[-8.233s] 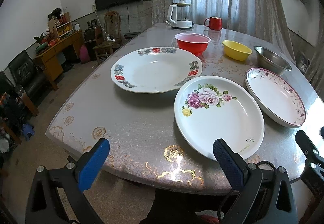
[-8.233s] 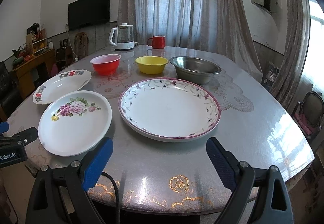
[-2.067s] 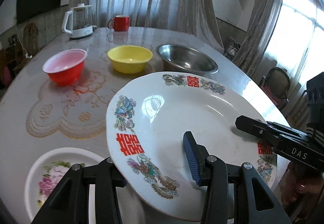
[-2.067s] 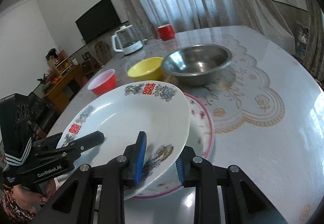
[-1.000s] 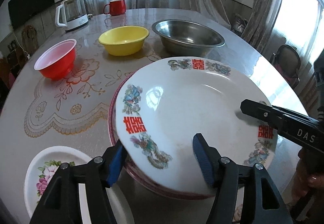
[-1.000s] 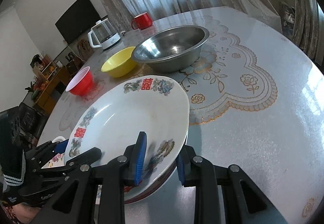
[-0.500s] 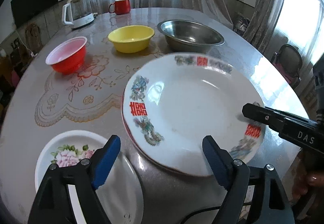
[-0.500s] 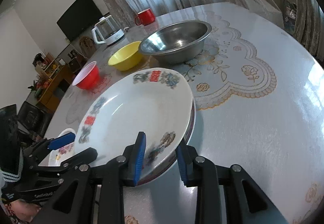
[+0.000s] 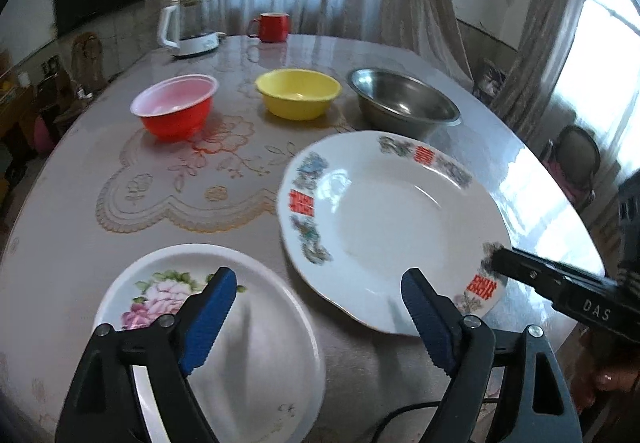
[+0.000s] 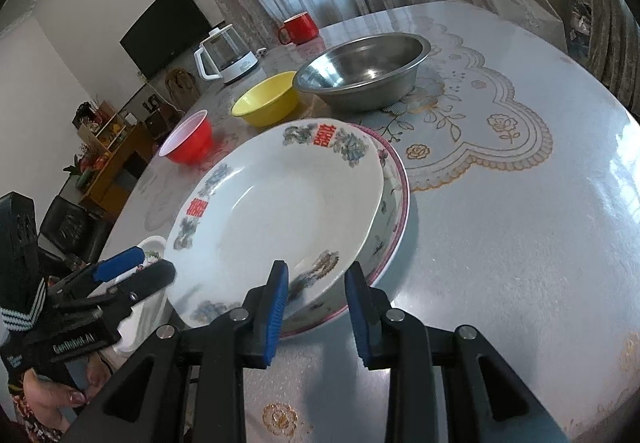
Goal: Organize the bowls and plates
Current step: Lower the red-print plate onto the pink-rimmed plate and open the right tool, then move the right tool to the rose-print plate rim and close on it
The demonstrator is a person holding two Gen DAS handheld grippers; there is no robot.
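The white plate with red characters (image 10: 276, 211) now rests stacked on the pink-rimmed plate (image 10: 394, 199) on the counter (image 10: 520, 203), released seconds after being carried over. Left gripper (image 9: 316, 319) jaws spread wide above the rose plate (image 9: 256, 343); right gripper (image 10: 318, 307) jaws part around the rim.

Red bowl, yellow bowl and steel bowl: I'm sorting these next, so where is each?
red bowl (image 9: 173, 119): left wrist view, on its outer wall.
yellow bowl (image 9: 298, 85): left wrist view, on its inner floor.
steel bowl (image 10: 362, 69): right wrist view, on its inner floor.
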